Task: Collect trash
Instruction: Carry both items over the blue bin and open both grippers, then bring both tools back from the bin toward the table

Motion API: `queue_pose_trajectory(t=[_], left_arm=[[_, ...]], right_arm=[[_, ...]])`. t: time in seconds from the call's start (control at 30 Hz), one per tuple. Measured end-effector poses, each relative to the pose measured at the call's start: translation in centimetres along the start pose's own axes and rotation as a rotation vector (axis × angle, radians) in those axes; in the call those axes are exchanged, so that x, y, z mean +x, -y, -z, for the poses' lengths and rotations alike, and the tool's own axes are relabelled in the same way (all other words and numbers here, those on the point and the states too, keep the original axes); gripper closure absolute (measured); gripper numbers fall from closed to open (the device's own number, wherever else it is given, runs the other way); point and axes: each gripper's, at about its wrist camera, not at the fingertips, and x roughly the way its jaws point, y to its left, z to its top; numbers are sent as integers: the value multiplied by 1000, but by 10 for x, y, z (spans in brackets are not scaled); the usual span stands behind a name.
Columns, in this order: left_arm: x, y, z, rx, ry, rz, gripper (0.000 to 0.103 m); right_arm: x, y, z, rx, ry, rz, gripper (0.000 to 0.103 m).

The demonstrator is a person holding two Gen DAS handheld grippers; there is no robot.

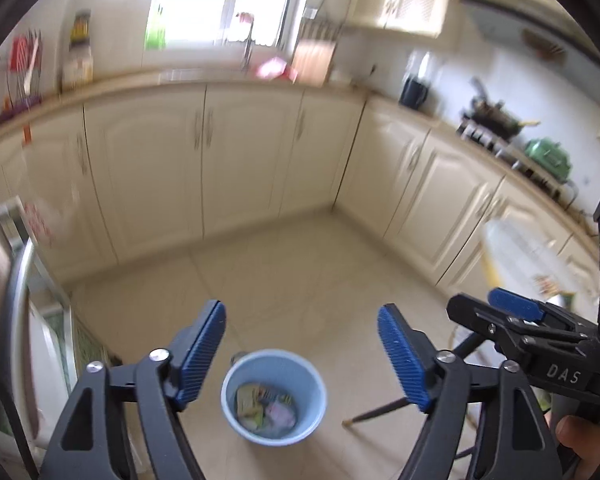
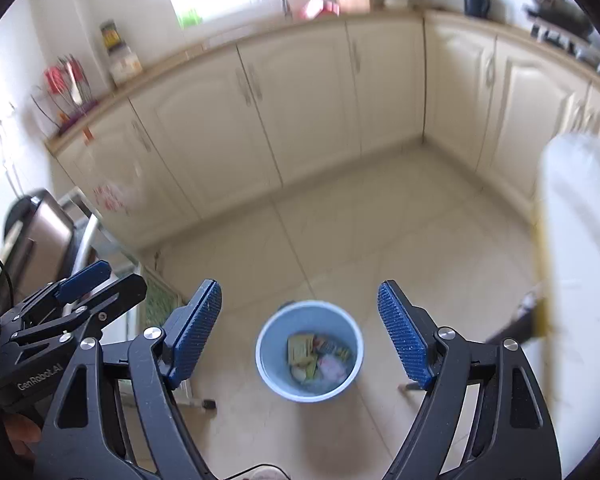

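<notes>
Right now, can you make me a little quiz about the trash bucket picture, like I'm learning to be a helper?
1. True or false: the blue bucket on the floor already has trash inside it.
2. What is the left gripper holding?
A) a crumpled wrapper
B) nothing
C) the bucket
3. Fill in the blank: the right gripper has its jaws ____.

Key
1. True. Wrappers, some of them yellow, lie at the bottom.
2. B. Its blue pads are spread with only floor and bucket seen between them.
3. Open, and empty too.
</notes>
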Motion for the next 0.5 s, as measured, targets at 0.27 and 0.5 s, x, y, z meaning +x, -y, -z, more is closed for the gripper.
queue_pose_trajectory(t=[0.27,0.5], left_arm=[[-134,60,29,82,206,13,6],[-224,123,85,124,322,28,1]], right_arm=[[-160,-2,10,-14,211,78,1],[-283,-6,37,-23,350,203,0]])
